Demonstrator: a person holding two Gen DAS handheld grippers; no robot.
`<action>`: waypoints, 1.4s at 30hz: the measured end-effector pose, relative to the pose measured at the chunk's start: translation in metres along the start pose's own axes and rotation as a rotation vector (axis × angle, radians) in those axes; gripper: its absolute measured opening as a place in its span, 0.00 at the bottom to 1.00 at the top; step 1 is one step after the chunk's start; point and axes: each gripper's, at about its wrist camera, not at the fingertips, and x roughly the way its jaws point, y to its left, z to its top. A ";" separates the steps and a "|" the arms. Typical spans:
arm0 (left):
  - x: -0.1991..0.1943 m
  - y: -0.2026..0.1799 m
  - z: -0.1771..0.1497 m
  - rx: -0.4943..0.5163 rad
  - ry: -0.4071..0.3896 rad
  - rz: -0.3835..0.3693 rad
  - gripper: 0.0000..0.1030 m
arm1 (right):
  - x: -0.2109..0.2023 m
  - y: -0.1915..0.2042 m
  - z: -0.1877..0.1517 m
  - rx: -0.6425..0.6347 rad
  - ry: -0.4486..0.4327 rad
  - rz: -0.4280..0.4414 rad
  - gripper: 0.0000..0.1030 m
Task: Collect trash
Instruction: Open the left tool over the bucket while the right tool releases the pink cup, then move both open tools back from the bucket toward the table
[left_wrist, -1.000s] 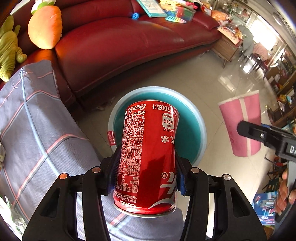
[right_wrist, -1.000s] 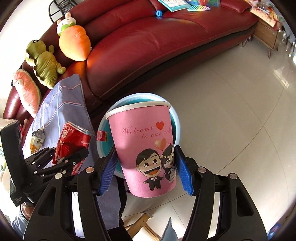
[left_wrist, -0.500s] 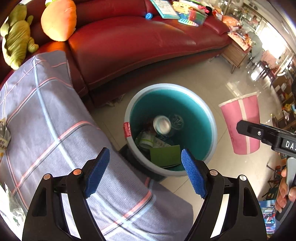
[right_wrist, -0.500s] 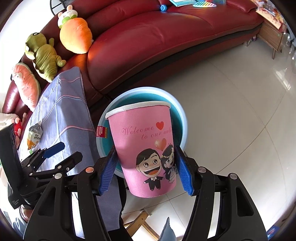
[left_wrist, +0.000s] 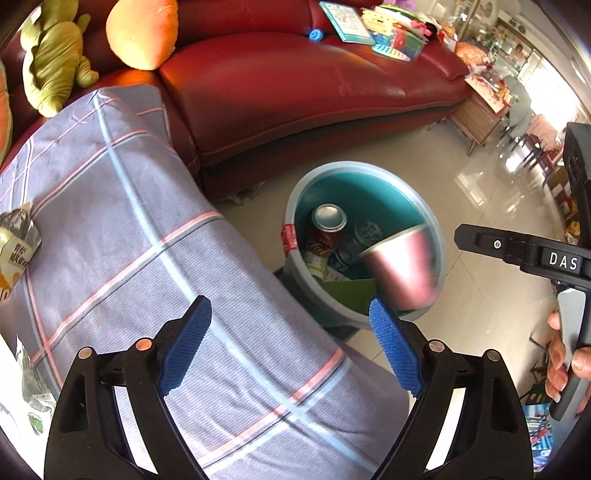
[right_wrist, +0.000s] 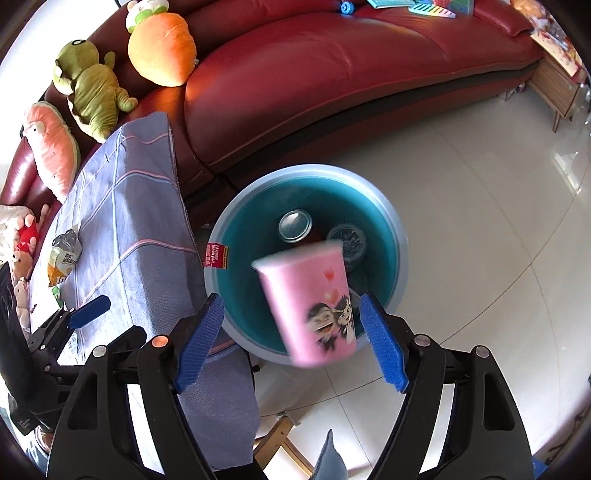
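The blurred pink paper cup (right_wrist: 314, 306) hangs tilted and untouched over the near rim of the teal bin (right_wrist: 400, 258), between the spread blue pads of the right gripper (right_wrist: 291, 339), while the left gripper (left_wrist: 290, 343) gapes empty above the checked cloth (left_wrist: 129, 240).

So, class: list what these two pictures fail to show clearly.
- Pink paper cup: motion-blurred in both views; lettering unreadable.
- Round teal bin: bottom hidden by trash.
- Crumpled snack packet: cut off at the left view's edge.
- Red soda can: label mostly hidden, end-on.
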 end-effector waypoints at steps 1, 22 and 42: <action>-0.001 0.003 -0.001 -0.006 0.002 -0.002 0.85 | -0.001 0.001 -0.001 0.003 0.001 -0.005 0.73; -0.052 0.075 -0.049 -0.107 -0.055 0.009 0.85 | -0.018 0.071 -0.023 -0.067 0.010 -0.058 0.81; -0.153 0.233 -0.135 -0.336 -0.182 0.161 0.89 | -0.003 0.270 -0.064 -0.383 0.065 0.008 0.81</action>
